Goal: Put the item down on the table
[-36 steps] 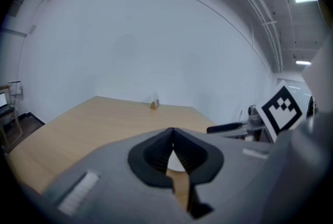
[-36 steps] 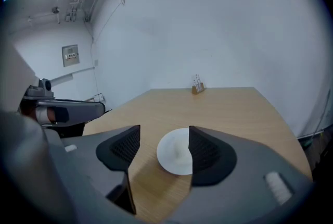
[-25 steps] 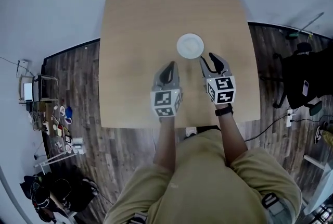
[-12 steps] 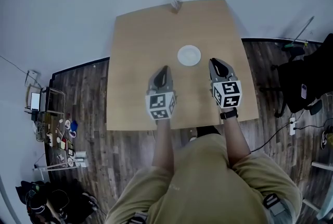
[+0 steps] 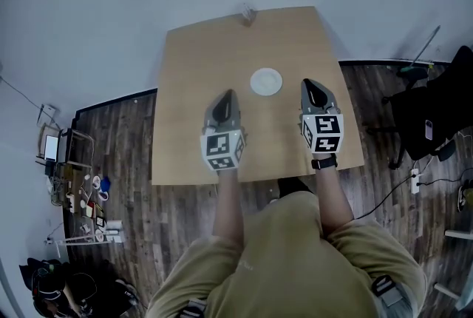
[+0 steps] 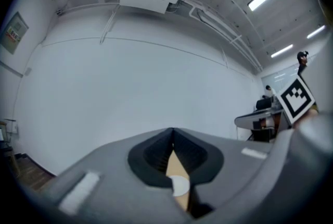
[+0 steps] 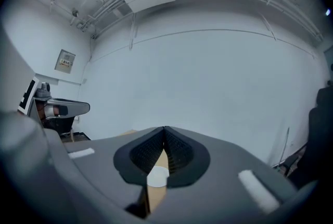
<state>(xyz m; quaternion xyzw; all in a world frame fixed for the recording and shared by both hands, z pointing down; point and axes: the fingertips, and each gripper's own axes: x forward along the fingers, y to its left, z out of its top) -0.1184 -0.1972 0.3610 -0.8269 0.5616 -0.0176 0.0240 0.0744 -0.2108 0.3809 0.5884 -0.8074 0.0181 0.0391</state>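
A round white plate [image 5: 265, 81] lies flat on the light wooden table [image 5: 199, 65], near its middle. My left gripper [image 5: 227, 94] hangs above the table, nearer me and left of the plate, its jaws shut with nothing in them. My right gripper [image 5: 309, 84] is just right of the plate, also shut and empty. In the left gripper view the jaws [image 6: 172, 134] meet at their tips, and the plate [image 6: 179, 185] shows through the gap below. The right gripper view has the same shut tips [image 7: 164, 132] with the plate [image 7: 157, 177] beneath them.
A small pale object [image 5: 247, 13] sits at the table's far edge. A black chair [image 5: 436, 113] stands on the wood floor to the right. Clutter [image 5: 81, 183] lies on the floor to the left. A grey wall runs behind the table.
Both grippers have drawn back from the plate toward me, the left one furthest. The head view has pulled back, so the table looks smaller. The plate has not moved.
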